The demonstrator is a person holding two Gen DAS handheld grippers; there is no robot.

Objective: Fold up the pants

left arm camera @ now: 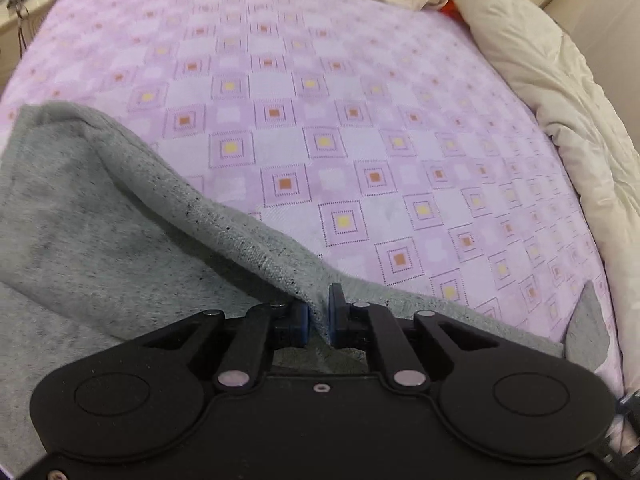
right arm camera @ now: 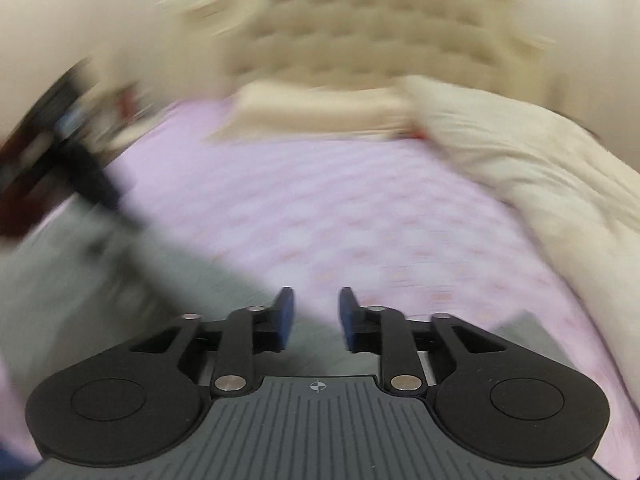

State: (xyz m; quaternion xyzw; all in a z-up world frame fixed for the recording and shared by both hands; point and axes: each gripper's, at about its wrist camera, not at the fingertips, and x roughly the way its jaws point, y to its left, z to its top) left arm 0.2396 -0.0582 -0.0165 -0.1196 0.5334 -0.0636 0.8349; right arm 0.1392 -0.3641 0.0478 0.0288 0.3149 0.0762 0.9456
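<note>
The left gripper (left arm camera: 318, 316) was clamped on a raised edge of the gray pants (left arm camera: 80, 216), which lay on the pink bedspread (left arm camera: 360, 120) left of and beneath its fingers. The right gripper (right arm camera: 316, 318) stood apart, holding nothing, cloth just below it. Folding looked underway, not finished; the blurred right view hid the rest.

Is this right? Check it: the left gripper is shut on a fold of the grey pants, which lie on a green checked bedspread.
Not quite. The left gripper is indeed shut on a fold of the grey pants, but the bedspread is pink-lilac checked, not green. The left wrist view shows it clearly.
</note>
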